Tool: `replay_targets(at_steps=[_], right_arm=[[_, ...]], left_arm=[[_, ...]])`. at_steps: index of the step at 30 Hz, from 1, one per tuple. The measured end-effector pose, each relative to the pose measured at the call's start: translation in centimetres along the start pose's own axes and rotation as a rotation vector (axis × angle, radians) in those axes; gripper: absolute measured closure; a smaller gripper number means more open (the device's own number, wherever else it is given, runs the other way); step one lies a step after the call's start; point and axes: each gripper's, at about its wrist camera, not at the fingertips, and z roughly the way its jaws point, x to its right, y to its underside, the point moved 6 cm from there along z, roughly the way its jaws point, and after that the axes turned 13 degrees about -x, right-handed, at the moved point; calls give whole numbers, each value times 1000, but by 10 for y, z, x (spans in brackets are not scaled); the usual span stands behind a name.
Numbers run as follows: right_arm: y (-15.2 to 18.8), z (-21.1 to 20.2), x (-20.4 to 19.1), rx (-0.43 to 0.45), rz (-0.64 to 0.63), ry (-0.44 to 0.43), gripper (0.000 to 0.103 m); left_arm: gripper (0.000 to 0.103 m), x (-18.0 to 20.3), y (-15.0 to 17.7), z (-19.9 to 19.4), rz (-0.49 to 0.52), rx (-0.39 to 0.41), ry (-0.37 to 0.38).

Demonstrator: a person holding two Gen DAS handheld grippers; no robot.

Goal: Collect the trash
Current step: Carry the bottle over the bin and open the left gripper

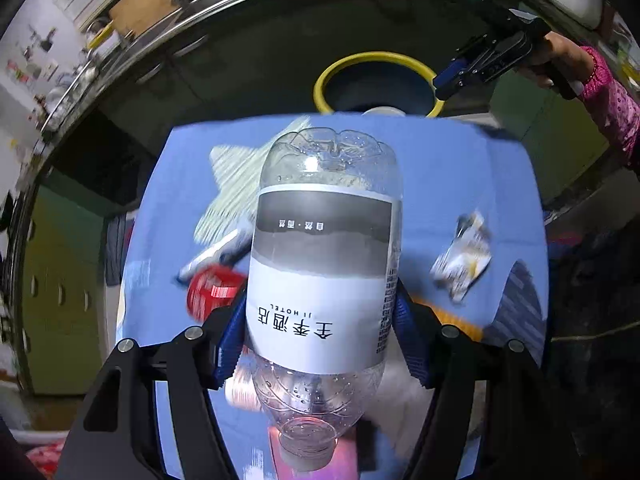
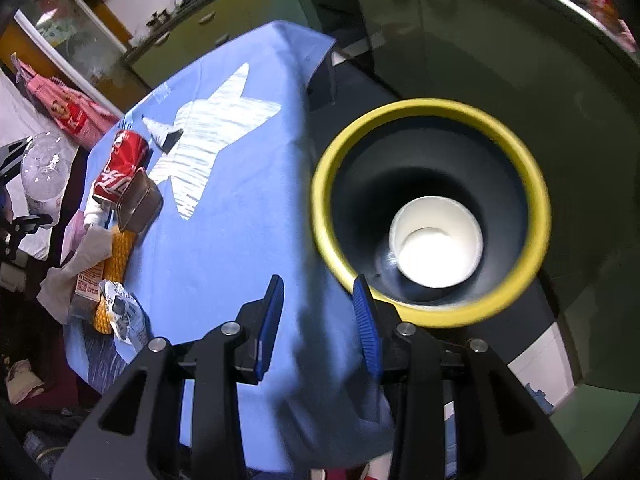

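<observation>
Blue cloth (image 2: 240,220) covers a table strewn with trash, beside a yellow-rimmed bin (image 2: 536,184) holding a white cup (image 2: 436,246). Left gripper (image 1: 320,328) pinches an empty plastic bottle (image 1: 324,264) above the table, mid-carry. Right gripper (image 2: 318,320) hangs spread and empty near the bin. Next, probably, the bottle travels over the rim for release.

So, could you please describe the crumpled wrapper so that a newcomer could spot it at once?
Start at the table's blue cloth with the white star. Follow the row of litter along its edge, past the red can and the orange mesh, to the end nearest the right gripper. The crumpled wrapper lies there: the only silvery-white, printed, scrunched piece.
</observation>
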Motion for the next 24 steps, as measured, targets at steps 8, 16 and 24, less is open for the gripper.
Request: replay_targets(at_steps=[8,16,24], right_arm=[[42,-48,53,111,96,35,67],[74,-54,108,142,199,5,67],[94,-51,139,152,257,-26,67]], left_arm=[[37,33,-122,11,178,-2,19],[37,84,-253,70,382,-114,-4],[37,106,-319,138,471,-248,-79]])
